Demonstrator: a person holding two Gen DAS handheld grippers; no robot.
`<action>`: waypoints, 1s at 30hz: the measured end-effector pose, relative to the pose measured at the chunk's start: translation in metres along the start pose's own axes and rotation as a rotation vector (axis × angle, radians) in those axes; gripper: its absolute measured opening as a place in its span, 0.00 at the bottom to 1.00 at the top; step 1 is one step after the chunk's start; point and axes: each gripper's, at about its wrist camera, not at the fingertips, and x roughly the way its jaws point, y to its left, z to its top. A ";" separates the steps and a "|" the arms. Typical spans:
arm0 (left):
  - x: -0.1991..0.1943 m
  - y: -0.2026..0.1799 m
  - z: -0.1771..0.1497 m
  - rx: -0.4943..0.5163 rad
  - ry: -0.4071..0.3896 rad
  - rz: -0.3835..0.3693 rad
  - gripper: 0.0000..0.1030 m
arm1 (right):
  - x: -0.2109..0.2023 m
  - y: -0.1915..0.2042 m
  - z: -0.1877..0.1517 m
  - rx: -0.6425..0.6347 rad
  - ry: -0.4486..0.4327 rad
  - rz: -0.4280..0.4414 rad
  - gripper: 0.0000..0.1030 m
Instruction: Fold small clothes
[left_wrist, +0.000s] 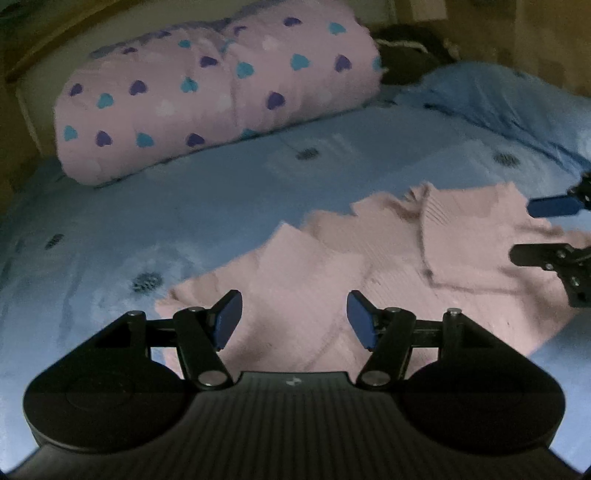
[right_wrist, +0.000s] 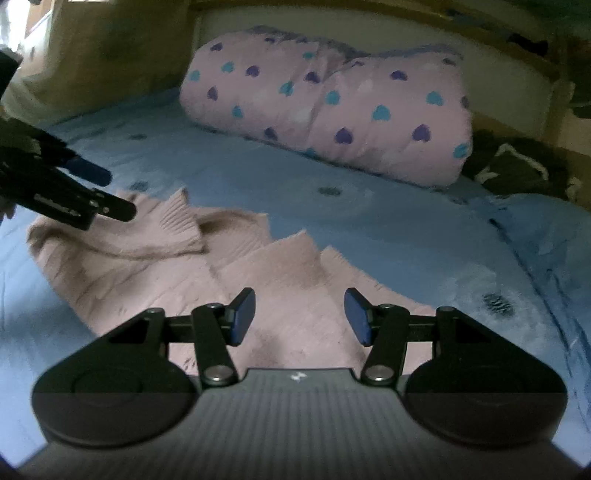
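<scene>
A pink sweater (left_wrist: 369, 266) lies on the blue sheet of the bed (left_wrist: 221, 192), partly folded, with a ribbed sleeve laid across its top. In the left wrist view it fills the space from the middle out to about 3 o'clock. In the right wrist view the same sweater (right_wrist: 258, 280) spreads from the middle out to about 9 o'clock. It looks like soft, fuzzy knit, so it is likely light and floppy. It will probably bend and sag when it is lifted, and it may stretch if it is pulled hard. It should not break or slip much, because the knit looks rough and not shiny. The left gripper (left_wrist: 294, 319) is about half open and has nothing between its blue pads. It hangs over the near edge of the sweater. The right gripper (right_wrist: 300, 316) is also about half open and holds nothing. It hangs over the other near part of the sweater. A good place to pinch looks like a thick edge or a corner, such as the ribbed cuff or the hem, one on each side, so the cloth stays flat and does not bunch up. Picking it up in the middle would likely make it droop and undo the fold. A big pink quilt (left_wrist: 218, 92) with hearts sits at the far side of the bed, well apart, at about 11 o'clock.
</scene>
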 end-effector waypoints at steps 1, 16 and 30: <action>0.004 -0.003 -0.003 0.010 0.010 -0.004 0.66 | 0.002 0.001 -0.002 -0.008 0.010 0.010 0.54; 0.042 -0.014 -0.020 0.027 0.011 0.032 0.27 | 0.021 0.019 -0.025 -0.128 0.054 0.056 0.53; 0.055 0.079 -0.003 -0.205 -0.055 0.253 0.12 | 0.021 0.023 -0.028 -0.135 0.026 0.048 0.48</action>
